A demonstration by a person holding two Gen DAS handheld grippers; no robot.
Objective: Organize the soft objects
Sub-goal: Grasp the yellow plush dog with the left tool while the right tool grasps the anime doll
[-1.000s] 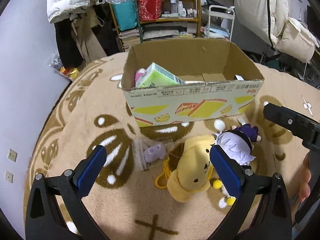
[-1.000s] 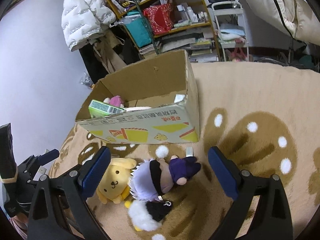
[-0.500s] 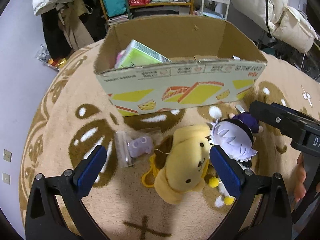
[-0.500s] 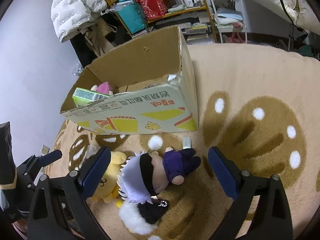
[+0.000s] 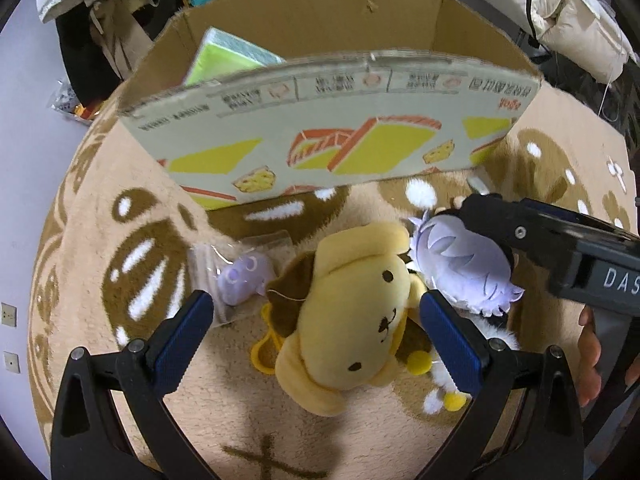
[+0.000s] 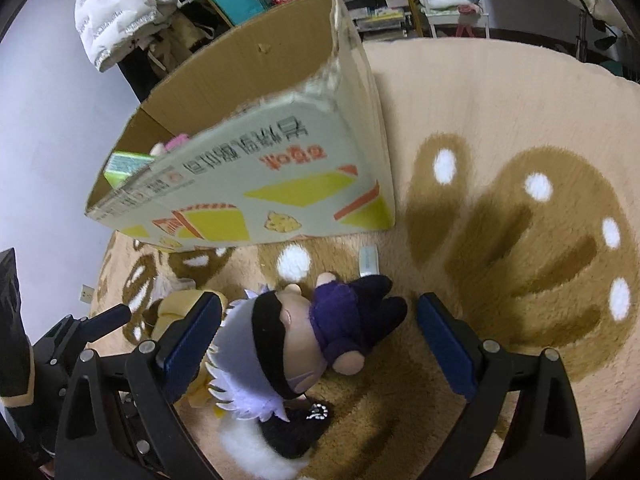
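Note:
A yellow dog plush [image 5: 352, 316] lies on the rug in front of the cardboard box [image 5: 320, 128]. My left gripper [image 5: 316, 336] is open, its blue pads on either side of the plush, low over it. A white-haired doll in purple clothes [image 6: 304, 340] lies to the right of the dog; it also shows in the left wrist view [image 5: 468, 264]. My right gripper [image 6: 320, 340] is open around the doll. A small purple toy in a clear bag [image 5: 240, 276] lies left of the dog.
The box [image 6: 256, 184] holds a green pack [image 5: 224, 60] and a pink toy [image 6: 176, 144]. A small white object [image 6: 369, 260] lies by the box's corner. Shelves, a white jacket [image 6: 124, 8] and clutter stand behind. The patterned rug [image 6: 520, 216] extends to the right.
Both grippers have moved down and forward toward the toys. The left one now straddles the yellow dog, the right one straddles the doll. Both stay open.

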